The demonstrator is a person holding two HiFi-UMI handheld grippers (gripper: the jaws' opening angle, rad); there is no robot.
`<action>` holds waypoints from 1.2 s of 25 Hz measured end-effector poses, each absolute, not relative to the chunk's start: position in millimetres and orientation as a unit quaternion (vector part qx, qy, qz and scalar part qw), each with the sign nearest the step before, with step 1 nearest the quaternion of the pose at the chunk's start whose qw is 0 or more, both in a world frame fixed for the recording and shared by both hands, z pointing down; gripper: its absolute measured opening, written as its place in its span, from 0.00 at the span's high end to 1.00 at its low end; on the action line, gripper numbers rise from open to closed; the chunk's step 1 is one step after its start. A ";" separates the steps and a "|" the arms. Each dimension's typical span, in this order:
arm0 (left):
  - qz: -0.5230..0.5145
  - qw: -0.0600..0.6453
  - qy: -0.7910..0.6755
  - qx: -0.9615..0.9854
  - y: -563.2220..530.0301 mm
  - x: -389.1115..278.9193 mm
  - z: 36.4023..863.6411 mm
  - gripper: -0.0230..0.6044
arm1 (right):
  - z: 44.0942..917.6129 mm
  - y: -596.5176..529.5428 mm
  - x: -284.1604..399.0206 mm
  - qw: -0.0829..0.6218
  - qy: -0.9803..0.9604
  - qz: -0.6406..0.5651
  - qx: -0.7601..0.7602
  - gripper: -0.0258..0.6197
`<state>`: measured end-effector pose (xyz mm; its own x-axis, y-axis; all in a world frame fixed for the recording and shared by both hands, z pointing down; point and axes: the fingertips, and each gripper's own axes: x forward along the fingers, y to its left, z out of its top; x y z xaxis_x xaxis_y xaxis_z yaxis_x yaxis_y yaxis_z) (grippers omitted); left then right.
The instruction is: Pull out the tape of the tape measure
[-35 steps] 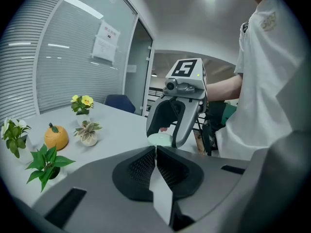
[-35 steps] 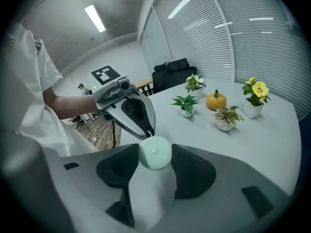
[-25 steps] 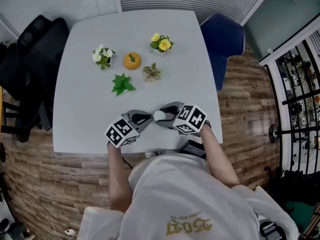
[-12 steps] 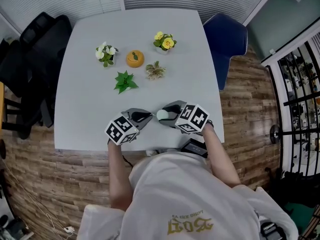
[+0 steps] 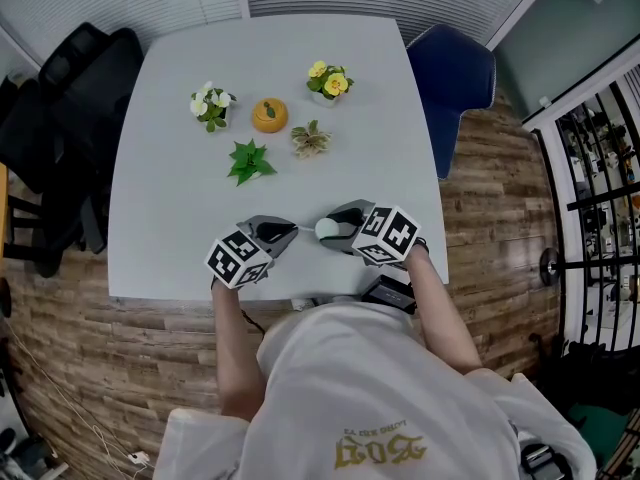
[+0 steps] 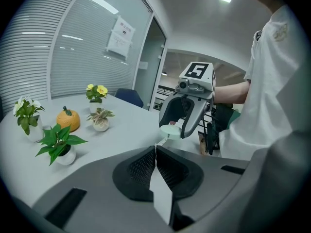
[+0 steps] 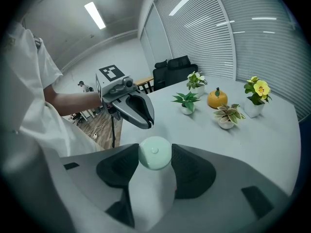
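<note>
A round pale green tape measure (image 5: pixel 326 230) sits between the pads of my right gripper (image 5: pixel 336 230), just above the white table (image 5: pixel 180 218) near its front edge. In the right gripper view its case (image 7: pixel 154 152) fills the gap between the two pads. My left gripper (image 5: pixel 292 232) faces it from the left, shut on the end of the tape (image 6: pixel 156 148). A short thin strip of tape (image 6: pixel 162 140) runs from the left jaws to the case (image 6: pixel 170 130). The two grippers point at each other, a small gap apart.
Small potted plants stand mid-table: white flowers (image 5: pixel 209 105), green leaves (image 5: pixel 246 162), yellow flowers (image 5: pixel 329 82) and a pale leafy one (image 5: pixel 311 140). An orange pumpkin ornament (image 5: pixel 269 116) sits among them. A blue chair (image 5: pixel 455 78) stands at the right, a black chair (image 5: pixel 60 118) at the left.
The left gripper has drawn slightly leftward from the right one, and a little more tape shows between them. The right gripper holds its place.
</note>
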<state>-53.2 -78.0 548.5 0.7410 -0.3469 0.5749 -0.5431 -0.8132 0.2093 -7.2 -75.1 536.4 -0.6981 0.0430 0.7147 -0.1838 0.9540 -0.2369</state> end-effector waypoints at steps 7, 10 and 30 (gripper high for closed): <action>0.271 0.196 -0.245 0.910 -76.2 -59.0 554.1 0.95 | 541.1 -74.3 -3.1 0.389 -0.908 0.155 0.038 0.61; 0.273 0.200 -0.246 0.908 -74.9 -61.9 555.5 0.95 | 542.3 -73.7 -1.4 0.389 -0.907 0.157 0.038 0.61; 0.282 0.221 -0.256 0.898 -70.7 -76.0 562.5 0.95 | 547.4 -77.7 9.9 0.389 -0.904 0.173 0.043 0.61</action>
<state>-76.0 -70.7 562.5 0.7092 -0.3348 0.6204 -0.5850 -0.7706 0.2529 9.9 -77.7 547.4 -0.6933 0.0559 0.7185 -0.2131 0.9365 -0.2785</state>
